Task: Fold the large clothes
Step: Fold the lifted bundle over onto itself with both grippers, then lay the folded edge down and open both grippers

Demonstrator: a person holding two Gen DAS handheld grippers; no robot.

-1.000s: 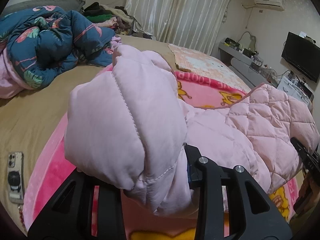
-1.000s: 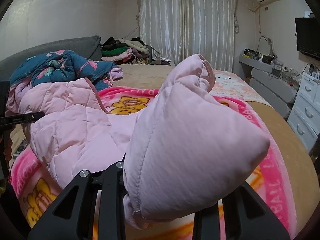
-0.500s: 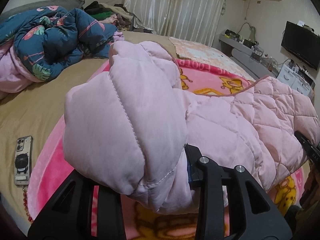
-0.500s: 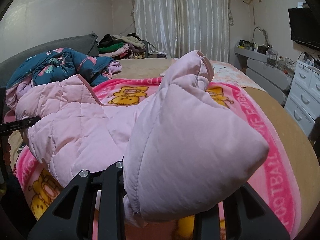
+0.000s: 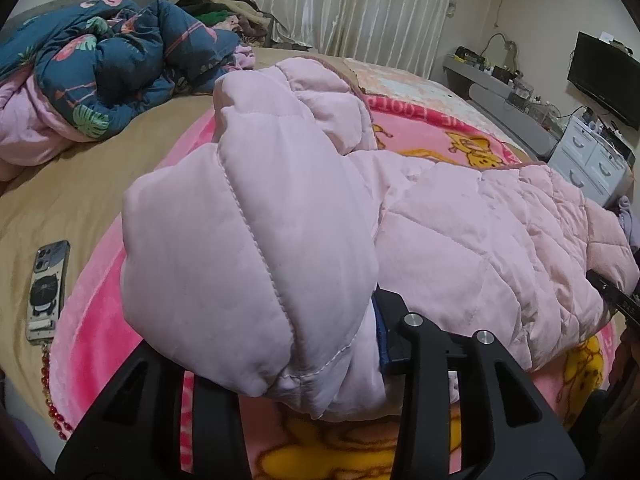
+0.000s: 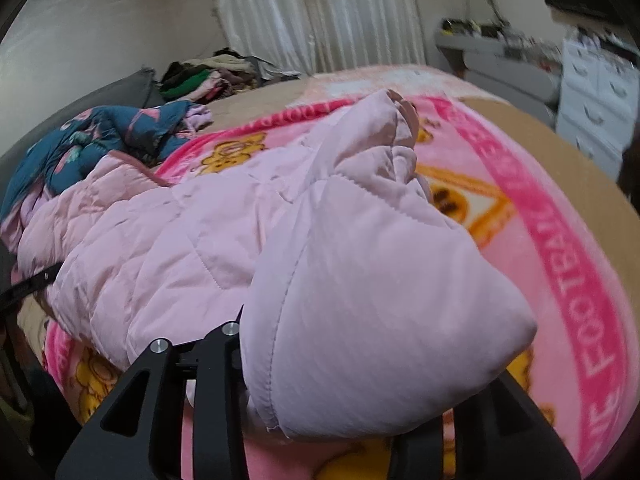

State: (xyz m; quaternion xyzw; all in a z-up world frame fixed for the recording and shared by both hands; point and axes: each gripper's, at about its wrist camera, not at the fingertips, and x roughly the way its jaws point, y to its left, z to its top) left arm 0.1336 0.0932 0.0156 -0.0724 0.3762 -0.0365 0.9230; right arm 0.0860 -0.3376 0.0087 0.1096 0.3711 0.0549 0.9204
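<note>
A wide bed (image 5: 100, 184) with a tan sheet carries a pink cartoon blanket (image 6: 560, 240). Across that blanket lies a pale pink quilted jacket (image 5: 480, 240), its long axis running sideways from one pair of tongs to the other. Each end bunches up into a puffy sleeve. The left tongs (image 5: 312, 364) are closed on one sleeve end, padding bulging over the black fingers. The right tongs (image 6: 340, 392) are clamped on the opposite sleeve end in the same way. A crumpled blue floral duvet (image 5: 112, 64) sits near the headboard. A phone (image 5: 47, 290) lies flat on the sheet just beside the blanket's edge.
</note>
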